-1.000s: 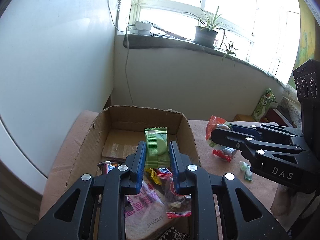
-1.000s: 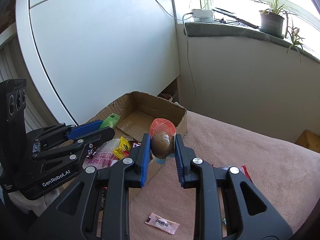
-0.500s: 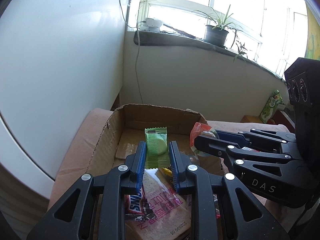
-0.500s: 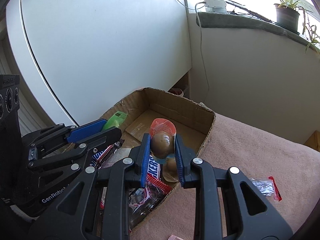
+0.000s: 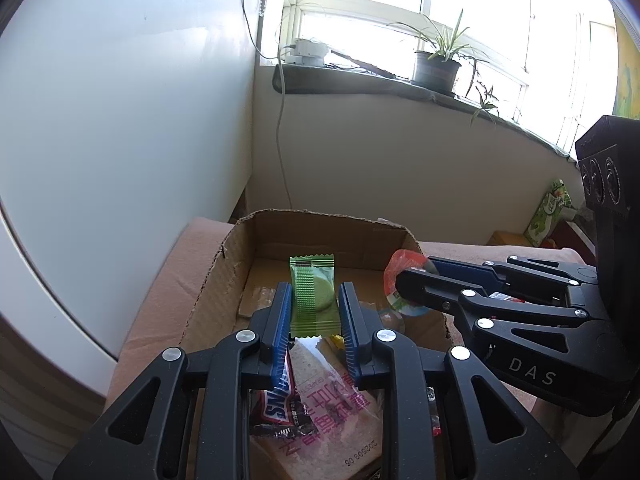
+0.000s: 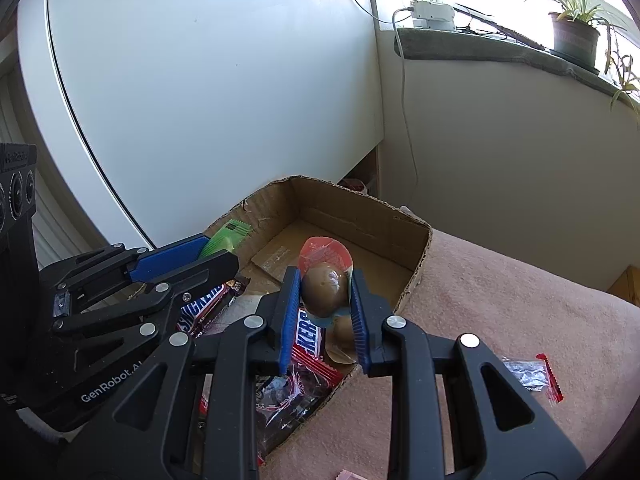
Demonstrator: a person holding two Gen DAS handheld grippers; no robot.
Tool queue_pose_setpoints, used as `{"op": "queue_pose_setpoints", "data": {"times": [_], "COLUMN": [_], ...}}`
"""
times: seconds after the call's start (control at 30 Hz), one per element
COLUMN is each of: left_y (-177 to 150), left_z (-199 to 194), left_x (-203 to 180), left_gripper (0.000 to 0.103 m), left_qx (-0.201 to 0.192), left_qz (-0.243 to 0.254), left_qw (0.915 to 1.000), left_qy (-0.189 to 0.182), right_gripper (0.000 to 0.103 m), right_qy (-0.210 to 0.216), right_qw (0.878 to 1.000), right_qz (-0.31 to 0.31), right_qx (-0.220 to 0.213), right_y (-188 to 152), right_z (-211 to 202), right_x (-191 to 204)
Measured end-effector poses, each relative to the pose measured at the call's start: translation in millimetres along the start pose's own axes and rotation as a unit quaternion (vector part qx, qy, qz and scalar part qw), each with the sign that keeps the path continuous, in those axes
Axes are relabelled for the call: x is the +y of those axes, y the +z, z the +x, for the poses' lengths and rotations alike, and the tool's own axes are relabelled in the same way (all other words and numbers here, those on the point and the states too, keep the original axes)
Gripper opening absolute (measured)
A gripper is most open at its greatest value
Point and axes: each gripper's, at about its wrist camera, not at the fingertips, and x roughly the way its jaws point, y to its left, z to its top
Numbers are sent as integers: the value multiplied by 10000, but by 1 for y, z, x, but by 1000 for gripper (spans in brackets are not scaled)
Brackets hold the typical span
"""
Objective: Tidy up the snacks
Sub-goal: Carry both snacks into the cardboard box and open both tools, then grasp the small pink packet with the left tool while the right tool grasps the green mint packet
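From the left wrist view the far inner wall of the cardboard box [image 5: 328,236] faces you square on, along with a green tissue pack [image 5: 550,214] off to the right that the other view misses; the right wrist view alone shows the pink cloth of the bench [image 6: 520,320] with a clear red-edged wrapper [image 6: 532,376] lying loose on it. The left gripper [image 5: 314,308] is pinched narrow on a green wafer packet [image 5: 312,294], flat, crimped at both ends, a round biscuit showing through, held above the box floor. The right gripper [image 6: 325,300] is clamped on a brown egg-shaped snack [image 6: 323,294] in clear film with an orange-red top, hanging over the box's near corner. Beneath them in the box lie Snickers bars [image 6: 308,338] and a pink bread packet [image 5: 332,412]. Compared with a second ago, the right gripper has come in from beside the box to over it, and the egg snack now sits beside the green packet in the left view; both grips are unchanged.
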Motion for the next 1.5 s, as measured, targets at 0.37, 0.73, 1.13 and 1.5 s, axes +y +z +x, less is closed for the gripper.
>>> {"op": "queue_pose_setpoints", "data": {"times": [0.37, 0.73, 1.13, 1.5], "left_y": [0, -1, -3, -7], "left_z": [-6, -16, -22, -10], "left_x": [1, -11, -49, -95], "left_gripper": [28, 33, 33, 41], "left_qx": [-56, -135, -153, -5], "left_qz": [14, 95, 194, 485], "left_qw": [9999, 9999, 9986, 9955], "left_qy": [108, 38, -464, -819], "right_gripper": [54, 66, 82, 82], "right_qy": [-89, -185, -789, -949], "right_qw": [9998, 9991, 9953, 9936], "right_qz": [-87, 124, 173, 582], "right_qx": [-151, -352, -528, -195], "right_y": [1, -11, -19, -53], "right_z": [-11, -44, -92, -110], "right_x": [2, -18, -64, -122]}}
